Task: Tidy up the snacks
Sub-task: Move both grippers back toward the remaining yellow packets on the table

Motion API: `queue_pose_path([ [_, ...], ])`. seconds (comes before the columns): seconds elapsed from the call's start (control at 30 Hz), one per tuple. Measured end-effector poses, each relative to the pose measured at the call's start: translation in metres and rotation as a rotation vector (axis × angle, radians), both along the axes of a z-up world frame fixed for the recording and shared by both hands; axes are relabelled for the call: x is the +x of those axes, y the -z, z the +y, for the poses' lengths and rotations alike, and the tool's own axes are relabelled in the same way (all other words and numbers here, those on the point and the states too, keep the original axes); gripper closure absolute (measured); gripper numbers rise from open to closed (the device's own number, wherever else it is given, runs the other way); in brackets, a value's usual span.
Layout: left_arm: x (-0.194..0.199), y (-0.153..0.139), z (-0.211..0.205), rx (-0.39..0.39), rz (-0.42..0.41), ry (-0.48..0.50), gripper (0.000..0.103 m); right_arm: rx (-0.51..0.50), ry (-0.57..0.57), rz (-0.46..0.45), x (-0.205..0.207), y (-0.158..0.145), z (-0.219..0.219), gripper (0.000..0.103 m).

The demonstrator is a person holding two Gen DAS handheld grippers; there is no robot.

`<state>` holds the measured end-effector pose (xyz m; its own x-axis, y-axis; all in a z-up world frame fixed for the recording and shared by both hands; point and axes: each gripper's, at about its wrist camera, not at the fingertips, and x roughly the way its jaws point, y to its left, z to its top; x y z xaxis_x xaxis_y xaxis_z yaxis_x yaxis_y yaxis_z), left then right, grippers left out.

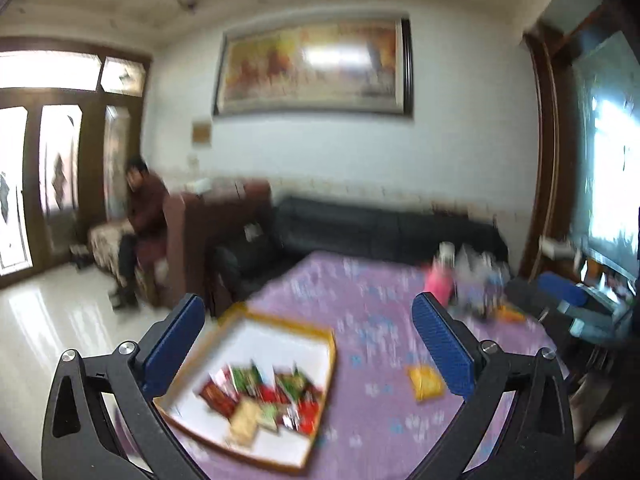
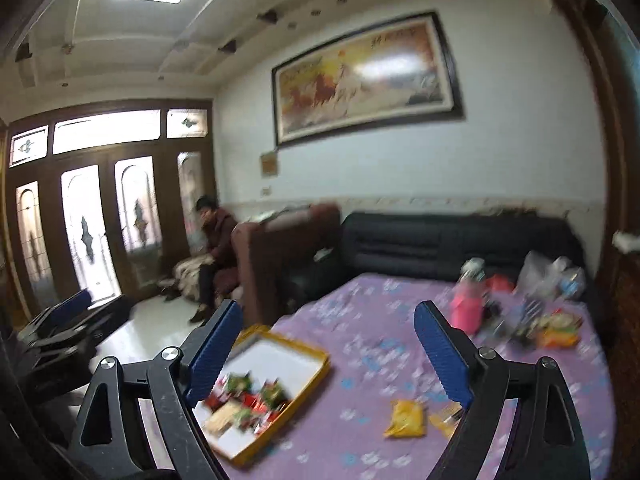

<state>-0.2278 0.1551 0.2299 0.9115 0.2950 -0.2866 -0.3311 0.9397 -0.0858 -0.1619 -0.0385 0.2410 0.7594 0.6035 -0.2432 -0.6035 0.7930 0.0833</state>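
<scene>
A shallow box with a yellow rim and a white inside lies on the purple flowered tablecloth. Several snack packets in red, green and tan are heaped in its near corner. A yellow snack packet lies loose on the cloth to the box's right. My left gripper hangs open above the table with nothing between its blue pads. In the right wrist view the box, its packets and the yellow packet show below my right gripper, also open and empty. Both views are blurred.
A pink container, a clear plastic bag and orange packets crowd the table's far right. Beyond the table stand a black sofa and a brown armchair. A person sits by the glass doors.
</scene>
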Motion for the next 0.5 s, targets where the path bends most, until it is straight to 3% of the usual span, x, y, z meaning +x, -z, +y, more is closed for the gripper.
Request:
queue_pose_path([
  [0.13,0.045,0.043,0.015,-0.071,0.169,0.02,0.0,-0.074,0.005,0.115,0.029,0.061,0.03,0.016],
  [0.27,0.068,0.074,0.024,-0.11,0.266,-0.012,0.0,-0.086,0.008,0.237,0.059,0.101,0.04,0.016],
  [0.5,0.099,0.109,0.036,-0.133,0.376,-0.039,0.0,-0.134,0.03,0.335,0.093,0.146,0.049,0.016],
])
